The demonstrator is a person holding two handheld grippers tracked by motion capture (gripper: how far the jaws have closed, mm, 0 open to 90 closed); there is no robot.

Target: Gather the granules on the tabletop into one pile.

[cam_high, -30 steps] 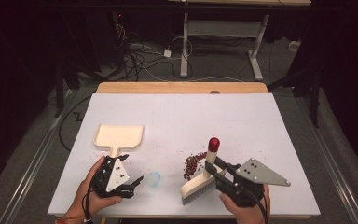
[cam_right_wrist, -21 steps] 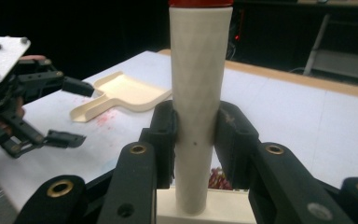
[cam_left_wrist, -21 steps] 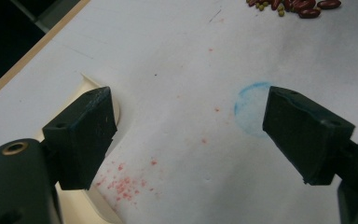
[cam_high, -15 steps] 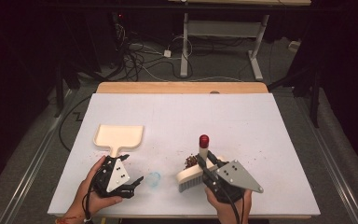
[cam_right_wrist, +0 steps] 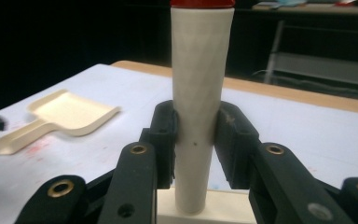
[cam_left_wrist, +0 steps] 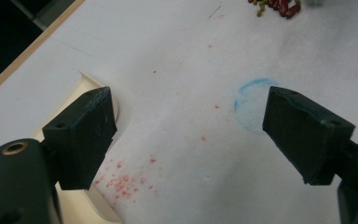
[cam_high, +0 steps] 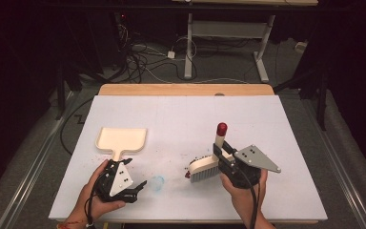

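A cream brush with a red-capped handle (cam_high: 220, 135) stands with its bristles (cam_high: 204, 168) on the white table (cam_high: 186, 114). My right gripper (cam_high: 223, 155) is shut on that handle (cam_right_wrist: 199, 93), one pad on each side. A few dark red beans (cam_high: 188, 171) lie at the left end of the bristles. A cream dustpan (cam_high: 122, 140) lies flat at the left, its handle pointing toward my left gripper (cam_high: 136, 172). The left gripper (cam_left_wrist: 189, 126) is open over bare table, its left jaw above the dustpan handle (cam_left_wrist: 103, 205). Beans (cam_left_wrist: 279, 5) sit farther ahead of it.
A blue circle mark (cam_left_wrist: 251, 105) and red speckles (cam_left_wrist: 123, 179) stain the table between the two grippers. A wooden strip (cam_high: 186, 89) runs along the far edge. Beyond it are desk legs and cables (cam_high: 143, 62) on the floor.
The right gripper carried the brush first left, then back right and farther from the front edge. The bean pile has shrunk to a few beans at the bristles' left end. The left gripper stayed still.
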